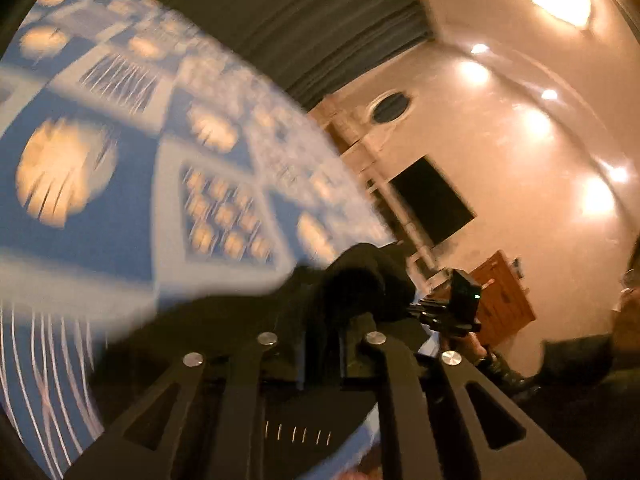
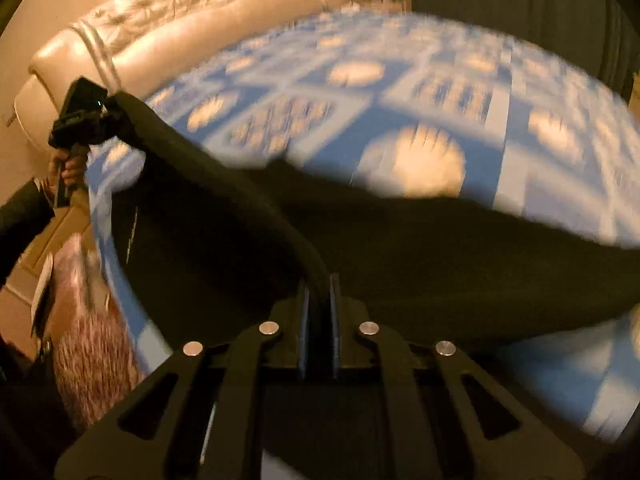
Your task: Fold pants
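Note:
Black pants hang taut over a bed with a blue patterned cover. Their thick edge runs as a band from one gripper to the other. My right gripper is shut on the near end of that band, with cloth pinched between its blue pads. At the upper left of the right wrist view, a hand holds my left gripper, which is shut on the far end. In the left wrist view the left gripper clamps a bunched black fold of the pants, and the right gripper shows just beyond it.
A cream tufted headboard stands behind the bed. A furry rug lies on the floor at the bed's left edge. Dark curtains, a dark wall screen and a wooden cabinet line the room.

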A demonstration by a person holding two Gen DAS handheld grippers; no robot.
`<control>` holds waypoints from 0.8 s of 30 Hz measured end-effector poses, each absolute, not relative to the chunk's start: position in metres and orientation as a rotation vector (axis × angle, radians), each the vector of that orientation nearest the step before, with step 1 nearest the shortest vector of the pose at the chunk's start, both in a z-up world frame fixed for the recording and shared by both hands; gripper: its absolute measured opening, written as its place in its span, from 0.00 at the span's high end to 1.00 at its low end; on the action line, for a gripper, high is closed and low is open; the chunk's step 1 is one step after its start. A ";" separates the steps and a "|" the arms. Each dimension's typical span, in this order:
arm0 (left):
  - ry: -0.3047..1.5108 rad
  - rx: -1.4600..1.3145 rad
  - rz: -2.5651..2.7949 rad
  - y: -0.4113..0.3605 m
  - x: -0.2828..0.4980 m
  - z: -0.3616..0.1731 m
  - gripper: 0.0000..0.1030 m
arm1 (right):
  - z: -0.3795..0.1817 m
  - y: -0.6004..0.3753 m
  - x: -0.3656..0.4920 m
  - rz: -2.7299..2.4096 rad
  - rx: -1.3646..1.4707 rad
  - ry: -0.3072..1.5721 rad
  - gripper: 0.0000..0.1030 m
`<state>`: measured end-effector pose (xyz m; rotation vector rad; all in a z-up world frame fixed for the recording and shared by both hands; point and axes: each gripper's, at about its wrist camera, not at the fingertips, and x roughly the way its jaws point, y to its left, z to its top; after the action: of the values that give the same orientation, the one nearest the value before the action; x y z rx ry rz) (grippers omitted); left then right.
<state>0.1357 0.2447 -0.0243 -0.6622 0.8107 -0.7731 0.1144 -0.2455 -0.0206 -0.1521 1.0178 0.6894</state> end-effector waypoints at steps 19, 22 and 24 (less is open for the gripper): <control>0.676 -1.098 -0.283 0.246 0.005 -0.081 0.26 | -0.067 -0.327 0.044 0.523 0.699 0.991 0.37; 0.669 -1.146 -0.201 0.235 -0.003 -0.091 0.26 | -0.072 -0.344 0.040 0.487 0.795 0.980 0.37; 0.669 -1.156 -0.125 0.229 -0.009 -0.096 0.26 | -0.074 -0.349 0.038 0.480 0.810 0.982 0.37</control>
<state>-0.0090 0.2290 -0.0962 -1.1561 0.6694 -0.1250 0.0375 -0.3493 -0.0744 0.8098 0.9823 0.4805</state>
